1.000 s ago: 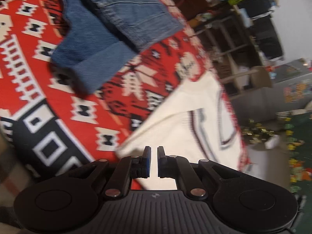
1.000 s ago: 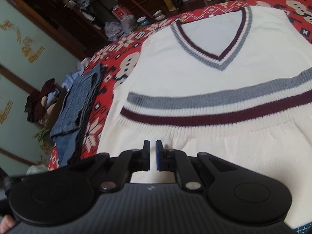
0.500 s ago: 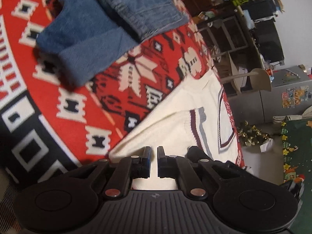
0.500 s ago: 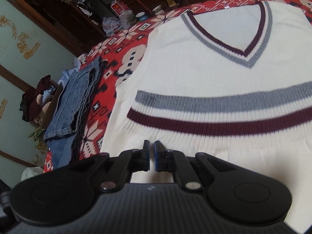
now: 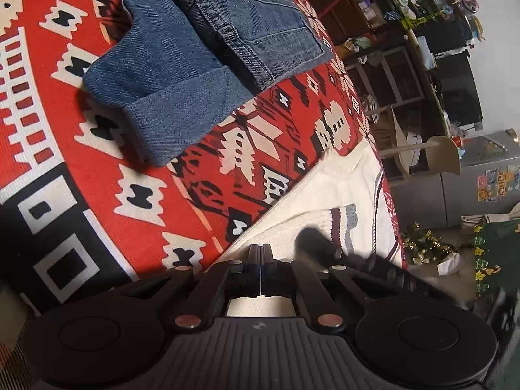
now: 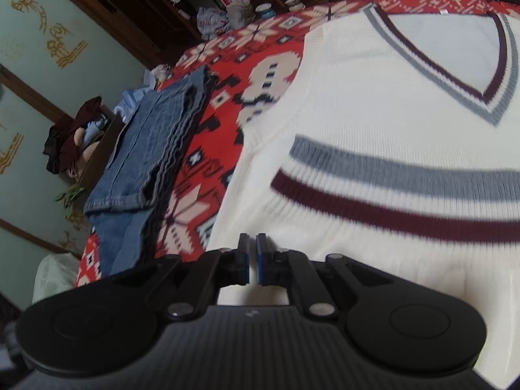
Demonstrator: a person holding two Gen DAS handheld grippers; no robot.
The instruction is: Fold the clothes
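We see a cream V-neck sweater vest [image 6: 373, 136] lying flat and unfolded on a red patterned blanket [image 5: 227, 149]. Folded blue jeans [image 5: 201, 48] lie near the blanket's far-left edge, apparently finished. Our left tongs [image 5: 261, 253] are pinched closed and our right tongs [image 6: 252, 243] nearly closed over the vest's lower hem; whether either grips knit, we cannot tell. Folding the vest remains.

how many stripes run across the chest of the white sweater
2. A grey stripe crosses the cream sweater below the V-neck, and a maroon stripe runs just under it, nearer the camera. The collar's trim is not counted.
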